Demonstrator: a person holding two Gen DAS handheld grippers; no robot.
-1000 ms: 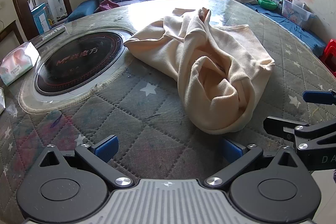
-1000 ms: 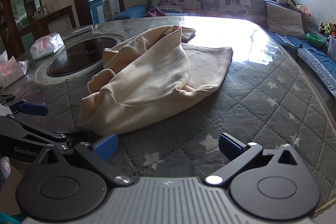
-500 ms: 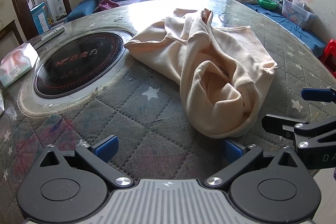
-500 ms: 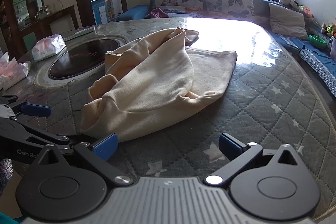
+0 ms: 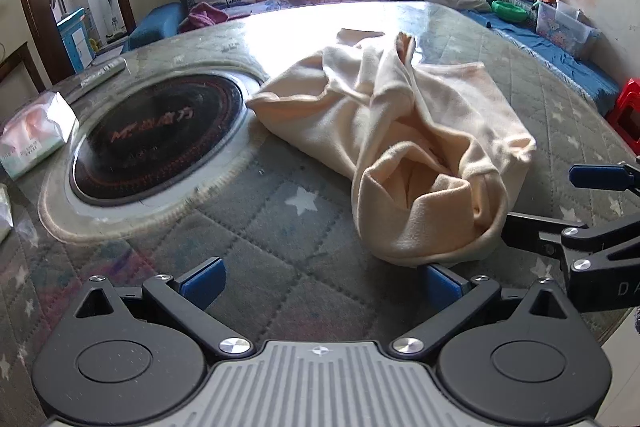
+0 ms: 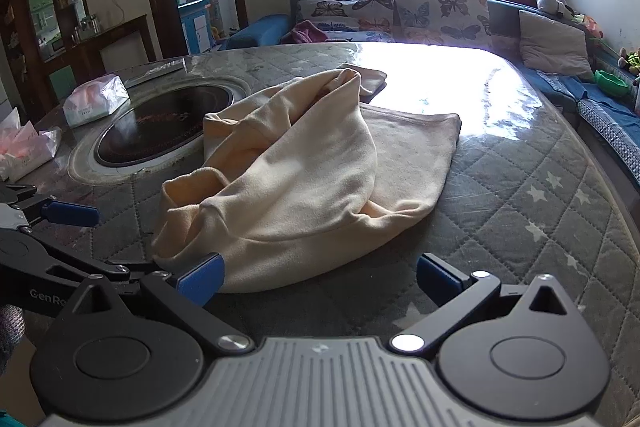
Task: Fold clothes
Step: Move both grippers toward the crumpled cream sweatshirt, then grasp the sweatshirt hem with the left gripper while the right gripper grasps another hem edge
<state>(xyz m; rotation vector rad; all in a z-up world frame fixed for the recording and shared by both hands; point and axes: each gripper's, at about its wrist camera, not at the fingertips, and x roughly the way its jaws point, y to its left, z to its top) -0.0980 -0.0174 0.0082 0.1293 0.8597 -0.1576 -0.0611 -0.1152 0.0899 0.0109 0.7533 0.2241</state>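
Step in hand: approach, before any fold. Crumpled cream fleece garment [image 5: 408,147] heaped on the round table with grey star-quilted cover under clear film [image 5: 280,227], right of the sunken black round hob plate [image 5: 156,135]; near hem bulges open toward both cameras, far part spread flatter toward the window.

Left gripper [image 5: 320,277] low at the table edge, blue pads wide apart, nothing between them; right pad just under the garment's near lip, contact hard to call from this angle. Right gripper [image 6: 320,275] likewise spread and empty; left pad at or touching the near hem in the right wrist view. Each gripper's blue-tipped fingers also visible at the edge of the other's view, so both sit close together at the same near end.

Probably 0 folds done; garment not yet laid flat. Next move calls for 2 separate pinch points on the near hem, 1 per gripper, set apart, then lift and pull to spread the cloth flat. Soft thick fabric likely to bunch, so pinch 1 layer only. White tissue pack [image 5: 32,135] left of the hob, well apart, no obstacle.
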